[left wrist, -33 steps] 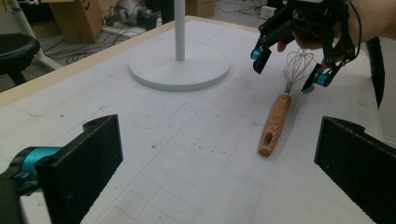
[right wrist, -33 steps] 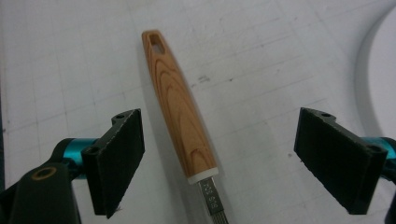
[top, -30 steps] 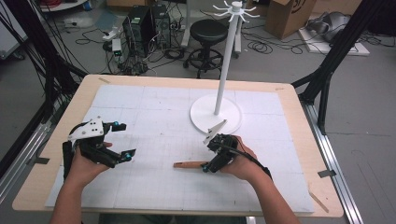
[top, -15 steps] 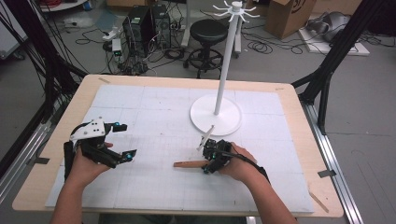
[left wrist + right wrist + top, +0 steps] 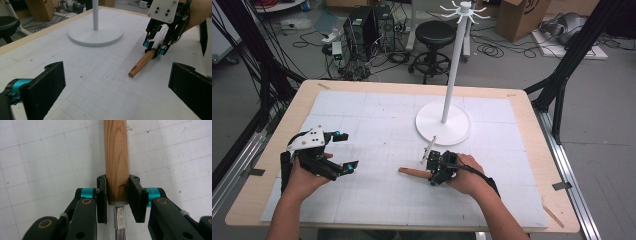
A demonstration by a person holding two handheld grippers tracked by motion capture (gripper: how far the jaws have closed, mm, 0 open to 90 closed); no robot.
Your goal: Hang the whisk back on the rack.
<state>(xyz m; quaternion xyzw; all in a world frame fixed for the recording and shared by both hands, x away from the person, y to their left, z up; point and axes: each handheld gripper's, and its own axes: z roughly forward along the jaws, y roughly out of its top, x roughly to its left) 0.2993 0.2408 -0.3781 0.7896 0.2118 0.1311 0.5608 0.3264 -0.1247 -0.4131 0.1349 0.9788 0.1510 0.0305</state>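
A utensil with a light wooden handle point(image 5: 414, 172) point(image 5: 142, 62) point(image 5: 116, 157) lies flat on the white gridded mat. A steel shaft point(image 5: 119, 222) runs back from the handle under my right hand. My right gripper point(image 5: 432, 174) point(image 5: 153, 50) point(image 5: 117, 190) points down at the handle's shaft end. Its jaws have just been closing, and the pads now press both sides of the wood. My left gripper point(image 5: 346, 150) point(image 5: 117, 85) hovers over the mat's left side, open, with nothing between its jaws.
A white stand point(image 5: 443, 124) point(image 5: 95, 32) with a round base and a tall pole topped by hooks rises just beyond the right gripper. The mat point(image 5: 377, 115) covers a wooden table. A stool point(image 5: 435, 34) and cables sit on the floor behind.
The right gripper has settled slightly toward the handle, and its jaws have drawn in around the handle's end. The left hand has kept still.
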